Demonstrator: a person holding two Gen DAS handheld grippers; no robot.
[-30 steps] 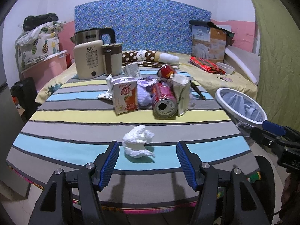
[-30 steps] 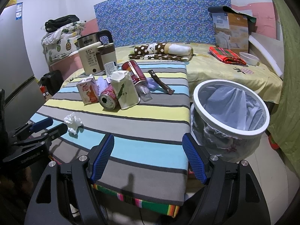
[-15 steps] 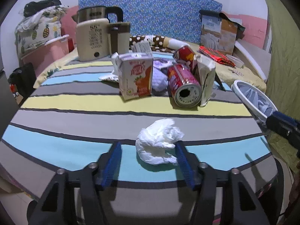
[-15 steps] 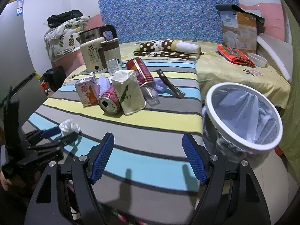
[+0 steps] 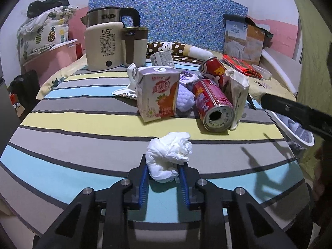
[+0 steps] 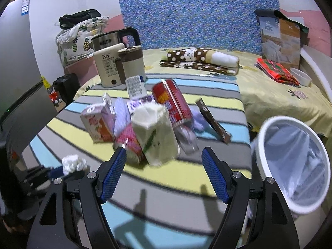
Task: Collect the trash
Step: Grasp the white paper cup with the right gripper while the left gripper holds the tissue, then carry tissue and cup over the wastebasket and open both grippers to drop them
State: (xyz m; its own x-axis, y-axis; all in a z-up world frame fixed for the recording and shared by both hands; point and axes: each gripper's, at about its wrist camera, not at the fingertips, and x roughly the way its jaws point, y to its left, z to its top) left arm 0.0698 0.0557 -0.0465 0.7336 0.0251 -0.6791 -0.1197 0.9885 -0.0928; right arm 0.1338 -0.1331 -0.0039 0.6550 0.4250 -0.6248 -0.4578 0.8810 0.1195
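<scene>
A crumpled white tissue [image 5: 168, 153] lies on the striped table [image 5: 83, 124] near its front edge. My left gripper [image 5: 164, 166] is closing and its blue pads press the tissue's lower half from both sides. In the right wrist view the same tissue [image 6: 73, 162] and left gripper [image 6: 41, 174] show at the lower left. My right gripper [image 6: 164, 151] stands open over the table, with nothing between its fingers, just short of a white carton [image 6: 155, 137]. A pink juice box [image 5: 157, 95] and a red can [image 5: 213, 105] lie on the table beyond the tissue.
A white bin with a liner [image 6: 259, 137] stands off the table's right edge. A kettle [image 5: 103, 43] and a brown mug [image 5: 133, 45] stand at the table's far left. A second red can [image 6: 172, 101] and a dark flat tool [image 6: 211, 120] lie mid-table. A bed is behind.
My left gripper came forward around the tissue and its jaws narrowed from wide open onto it. The right gripper moved toward the pile of trash, jaws unchanged.
</scene>
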